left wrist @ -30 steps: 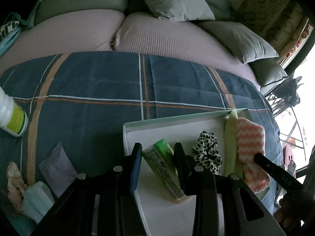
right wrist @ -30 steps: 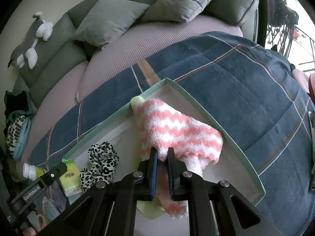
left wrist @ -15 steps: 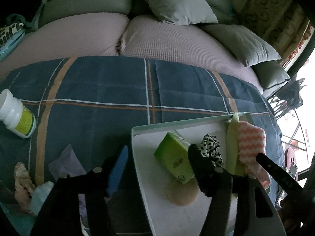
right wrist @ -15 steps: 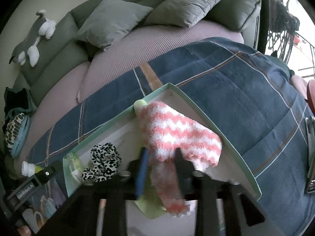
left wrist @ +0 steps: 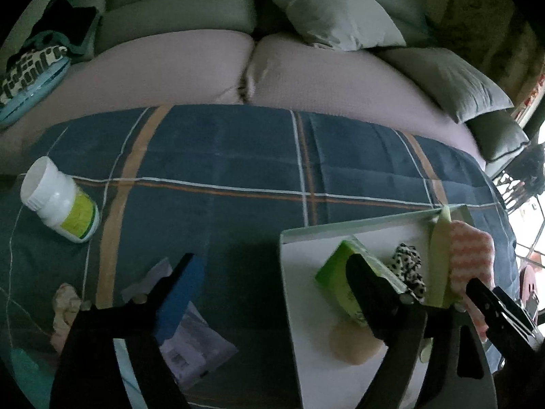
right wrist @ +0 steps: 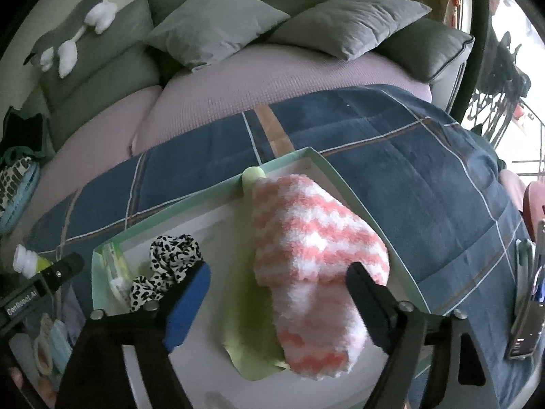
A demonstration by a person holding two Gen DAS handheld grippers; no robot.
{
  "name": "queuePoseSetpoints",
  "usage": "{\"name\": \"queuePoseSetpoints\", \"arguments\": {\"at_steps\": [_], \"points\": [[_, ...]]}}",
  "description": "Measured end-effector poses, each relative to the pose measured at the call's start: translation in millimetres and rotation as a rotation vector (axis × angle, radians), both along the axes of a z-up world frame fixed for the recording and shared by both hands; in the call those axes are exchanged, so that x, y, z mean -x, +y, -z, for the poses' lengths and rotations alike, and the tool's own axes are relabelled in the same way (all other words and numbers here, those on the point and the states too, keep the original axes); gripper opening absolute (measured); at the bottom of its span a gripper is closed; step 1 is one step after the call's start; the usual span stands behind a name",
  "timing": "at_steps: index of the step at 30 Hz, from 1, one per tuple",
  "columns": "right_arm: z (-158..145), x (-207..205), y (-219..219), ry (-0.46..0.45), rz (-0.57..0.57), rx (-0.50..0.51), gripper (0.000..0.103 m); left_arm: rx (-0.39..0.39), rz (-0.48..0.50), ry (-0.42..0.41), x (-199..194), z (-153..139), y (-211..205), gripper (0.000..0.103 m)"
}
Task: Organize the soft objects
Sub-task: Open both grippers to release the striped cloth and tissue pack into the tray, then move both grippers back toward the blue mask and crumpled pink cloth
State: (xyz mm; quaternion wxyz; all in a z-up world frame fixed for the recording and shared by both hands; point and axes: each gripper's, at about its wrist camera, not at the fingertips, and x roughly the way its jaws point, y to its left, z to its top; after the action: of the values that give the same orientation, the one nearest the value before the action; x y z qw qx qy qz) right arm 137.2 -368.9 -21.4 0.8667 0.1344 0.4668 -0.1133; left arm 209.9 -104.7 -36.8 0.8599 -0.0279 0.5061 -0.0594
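Pink sock lies in the tray; with both our left gripper and right gripper wide and empty, we next fetch the wipes packet.

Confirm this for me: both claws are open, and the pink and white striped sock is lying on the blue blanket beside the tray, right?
Not quite. The sock lies inside the tray, on a green cloth, as the right wrist view shows. Both claws, left and right, are open.
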Motion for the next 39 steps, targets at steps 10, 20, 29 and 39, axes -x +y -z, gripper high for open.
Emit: {"name": "queuePoseSetpoints", "arguments": {"at_steps": [10,20,29,39], "points": [[-3.9,0.9,2.1,-0.014,0.014,0.022,0.102,-0.04,-0.041,-0.026,-0.5,-4.3,14.7,0.1],[-21.0,3.9,21.9,-0.022,-0.002,-0.012,0.103,-0.141,-0.042,-0.07,11.5,-34.1,38.7,0.1],[-45.6,11.4,45.0,-0.054,-0.038,0.036,0.103,-0.154,-0.131,-0.104,27.5,-62.5,86.1,0.1],[-46.9,5.4,83.6,-0.053,-0.138,0.015,0.103,-0.175,-0.263,-0.084,39.2,-62.6,141.0,0.1]]}}
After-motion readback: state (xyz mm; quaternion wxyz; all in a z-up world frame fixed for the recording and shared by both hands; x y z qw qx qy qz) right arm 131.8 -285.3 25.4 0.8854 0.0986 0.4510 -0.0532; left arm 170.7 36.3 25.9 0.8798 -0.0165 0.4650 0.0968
